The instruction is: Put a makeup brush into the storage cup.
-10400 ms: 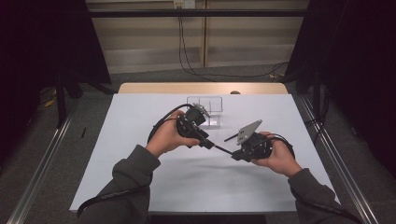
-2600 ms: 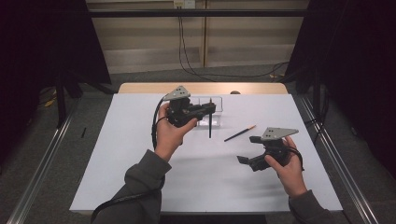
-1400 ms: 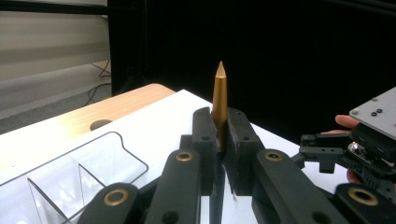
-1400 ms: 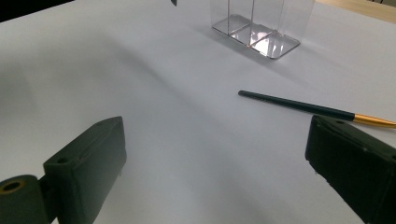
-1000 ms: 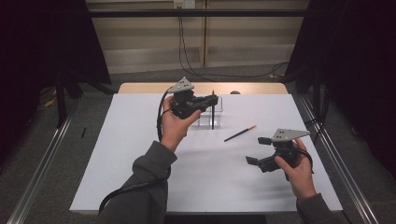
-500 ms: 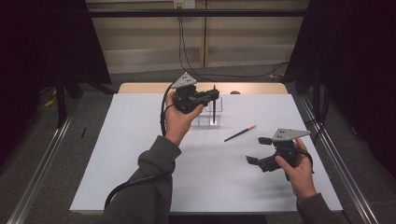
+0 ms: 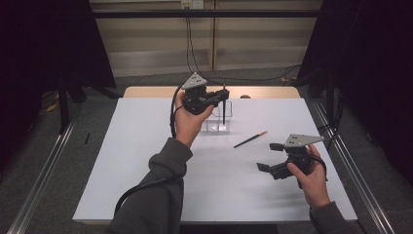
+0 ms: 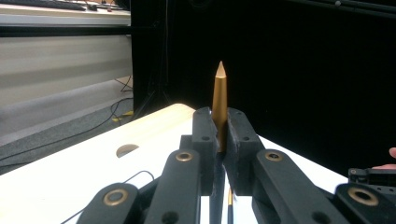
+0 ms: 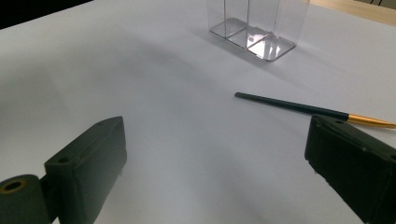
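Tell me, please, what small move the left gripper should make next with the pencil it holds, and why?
Probably lower it straight down. The left gripper is shut on a pencil held upright above the clear holder, its lower end seemingly not yet at the bottom. The second pencil lies on the table.

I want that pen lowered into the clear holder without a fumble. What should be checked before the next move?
1. Left gripper shut on the pen: ok.
2. Pen upright: ok.
3. Pen above the clear holder: ok in the high view.
4. Which compartment it is over: cannot tell.
5. Holder upright on the white table: ok.
6. Right gripper open, apart from the second pen: ok.
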Demonstrator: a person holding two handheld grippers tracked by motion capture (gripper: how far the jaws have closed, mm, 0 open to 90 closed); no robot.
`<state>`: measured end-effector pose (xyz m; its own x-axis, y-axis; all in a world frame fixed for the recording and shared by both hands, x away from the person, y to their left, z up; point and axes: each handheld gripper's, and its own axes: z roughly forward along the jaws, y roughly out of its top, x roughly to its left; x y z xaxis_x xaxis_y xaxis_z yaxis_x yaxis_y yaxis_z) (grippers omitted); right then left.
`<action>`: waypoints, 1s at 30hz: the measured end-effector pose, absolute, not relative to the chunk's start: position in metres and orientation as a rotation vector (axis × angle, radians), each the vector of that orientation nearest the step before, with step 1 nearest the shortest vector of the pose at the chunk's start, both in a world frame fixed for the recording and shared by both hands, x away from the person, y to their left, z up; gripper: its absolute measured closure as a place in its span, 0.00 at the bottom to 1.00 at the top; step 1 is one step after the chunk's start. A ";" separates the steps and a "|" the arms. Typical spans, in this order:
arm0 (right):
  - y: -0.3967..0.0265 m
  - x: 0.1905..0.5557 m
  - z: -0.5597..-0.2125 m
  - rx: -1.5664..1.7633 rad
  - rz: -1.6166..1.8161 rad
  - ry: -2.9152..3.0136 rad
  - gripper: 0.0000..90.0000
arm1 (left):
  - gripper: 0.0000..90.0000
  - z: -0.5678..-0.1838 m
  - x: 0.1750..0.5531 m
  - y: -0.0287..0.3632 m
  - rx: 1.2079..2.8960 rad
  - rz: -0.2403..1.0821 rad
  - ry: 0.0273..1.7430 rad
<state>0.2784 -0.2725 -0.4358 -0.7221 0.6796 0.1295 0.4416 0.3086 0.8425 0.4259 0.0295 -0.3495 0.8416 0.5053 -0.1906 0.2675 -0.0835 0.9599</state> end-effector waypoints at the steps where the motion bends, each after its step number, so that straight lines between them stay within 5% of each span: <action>1: -0.273 0.279 -0.436 1.022 1.376 2.326 0.06 | 0.93 -0.350 0.427 0.029 1.677 0.222 0.614; 30: -0.274 0.279 -0.435 1.023 1.381 2.321 0.06 | 0.93 -0.348 0.445 0.023 1.675 0.286 0.630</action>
<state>0.2789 -0.2744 -0.4349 -0.7210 0.6802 0.1321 0.4406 0.3029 0.8451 0.4450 0.0226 -0.3483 0.8195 0.5513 -0.1562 0.2444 -0.0898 0.9655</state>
